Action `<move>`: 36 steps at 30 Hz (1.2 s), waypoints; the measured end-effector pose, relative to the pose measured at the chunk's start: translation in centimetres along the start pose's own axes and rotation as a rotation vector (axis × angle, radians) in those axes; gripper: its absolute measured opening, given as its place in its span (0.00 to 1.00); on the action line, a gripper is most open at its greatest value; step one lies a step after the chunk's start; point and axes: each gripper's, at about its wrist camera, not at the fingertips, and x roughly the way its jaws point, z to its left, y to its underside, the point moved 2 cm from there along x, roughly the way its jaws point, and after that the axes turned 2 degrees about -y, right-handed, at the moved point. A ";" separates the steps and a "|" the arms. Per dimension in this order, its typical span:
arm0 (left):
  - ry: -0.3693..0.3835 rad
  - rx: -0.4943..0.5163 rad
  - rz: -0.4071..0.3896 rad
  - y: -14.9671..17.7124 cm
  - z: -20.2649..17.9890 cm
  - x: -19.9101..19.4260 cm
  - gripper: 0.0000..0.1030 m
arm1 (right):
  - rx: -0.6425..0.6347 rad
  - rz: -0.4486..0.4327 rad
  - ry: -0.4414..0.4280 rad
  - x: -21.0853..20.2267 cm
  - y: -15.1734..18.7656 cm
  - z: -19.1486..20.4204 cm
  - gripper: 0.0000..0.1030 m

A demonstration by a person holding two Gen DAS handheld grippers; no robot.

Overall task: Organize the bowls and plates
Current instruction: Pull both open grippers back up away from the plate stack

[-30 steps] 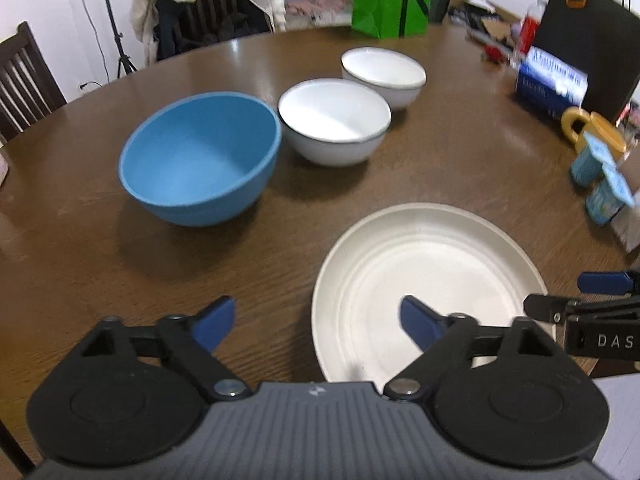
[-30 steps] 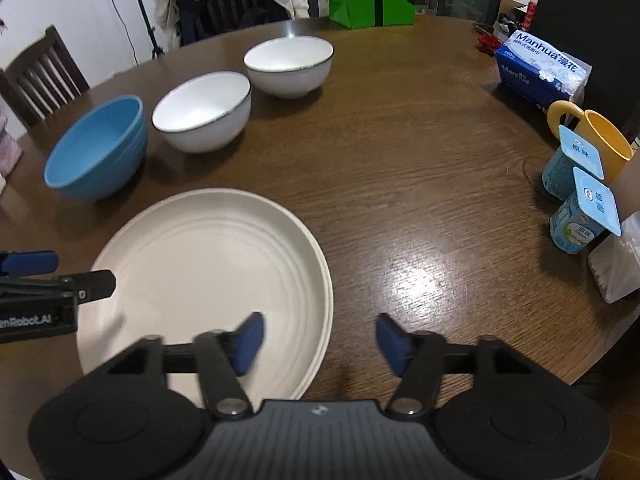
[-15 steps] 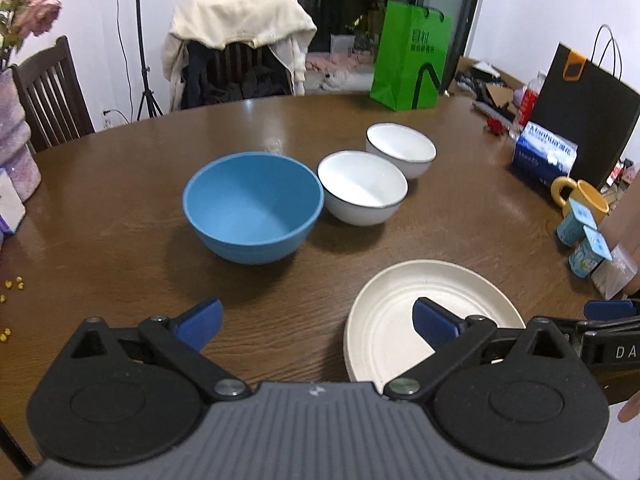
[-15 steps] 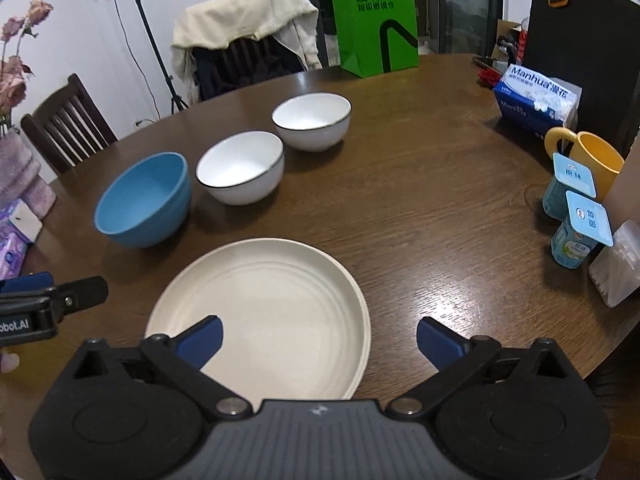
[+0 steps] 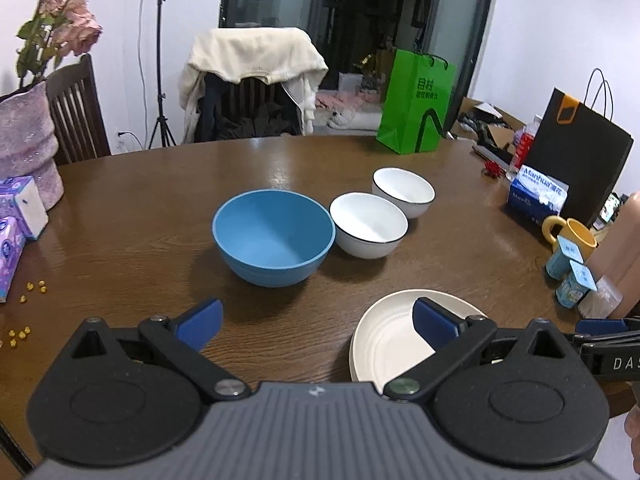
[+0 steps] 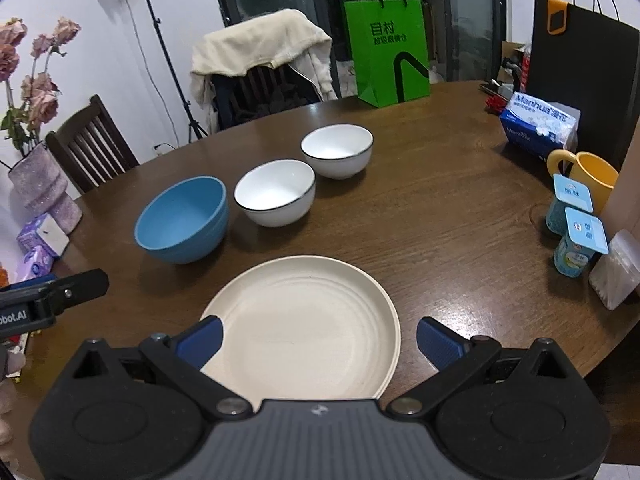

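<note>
Cream plate (image 6: 304,320) lies flat on the wooden worktop (image 6: 440,216), nearest the edge, with three bowls in a row behind it. Both grippers, left gripper (image 5: 316,322) and right gripper (image 6: 318,340), hover above with fingers spread wide, gripping nothing; the right one's have just been opening.

Bare wood lay open across the round brown wooden table (image 6: 440,216) from the cream ridged plate (image 6: 304,320) toward 1 o'clock. At 11 to 12 o'clock, a blue bowl (image 6: 182,218) and two white dark-rimmed bowls (image 6: 276,192) (image 6: 337,150) stood in a close row, barring that way. At 3 o'clock, two blue-lidded yogurt cups (image 6: 576,236), a yellow mug (image 6: 588,174) and a blue tissue pack (image 6: 538,124) crowded the edge.
</note>
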 end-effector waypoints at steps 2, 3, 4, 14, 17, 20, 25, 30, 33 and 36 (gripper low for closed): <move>-0.010 -0.013 -0.015 0.1 -0.2 -0.6 1.00 | -0.006 -0.006 -0.014 -0.3 -0.1 -0.1 1.00; -0.017 -0.020 -0.019 0.1 -0.4 -0.9 1.00 | -0.008 -0.010 -0.023 -0.4 -0.2 -0.2 1.00; -0.023 -0.027 -0.021 0.1 -0.4 -1.1 1.00 | -0.011 -0.014 -0.030 -0.6 -0.2 -0.2 1.00; -0.086 -0.141 -0.042 -0.1 -1.2 -4.0 1.00 | -0.045 -0.015 -0.074 -2.7 -0.9 -1.1 1.00; -0.093 -0.174 -0.048 -0.2 -1.0 -4.8 1.00 | -0.071 -0.022 -0.078 -3.3 -1.3 -1.1 1.00; -0.105 -0.196 -0.041 -0.4 -0.7 -5.1 1.00 | -0.071 -0.034 -0.084 -3.6 -1.7 -1.0 1.00; -0.128 -0.210 -0.035 -1.2 -0.1 -4.9 1.00 | -0.081 -0.029 -0.103 -3.6 -2.7 -0.5 1.00; -0.125 -0.213 -0.020 -3.0 1.2 -3.7 1.00 | -0.097 -0.023 -0.096 -2.6 -3.9 0.5 1.00; -0.126 -0.220 -0.017 -4.3 2.5 -2.7 1.00 | -0.092 -0.017 -0.096 -1.5 -4.8 1.3 1.00; -0.132 -0.214 -0.007 -5.6 3.9 -1.3 1.00 | -0.094 -0.014 -0.089 -0.3 -5.8 2.3 1.00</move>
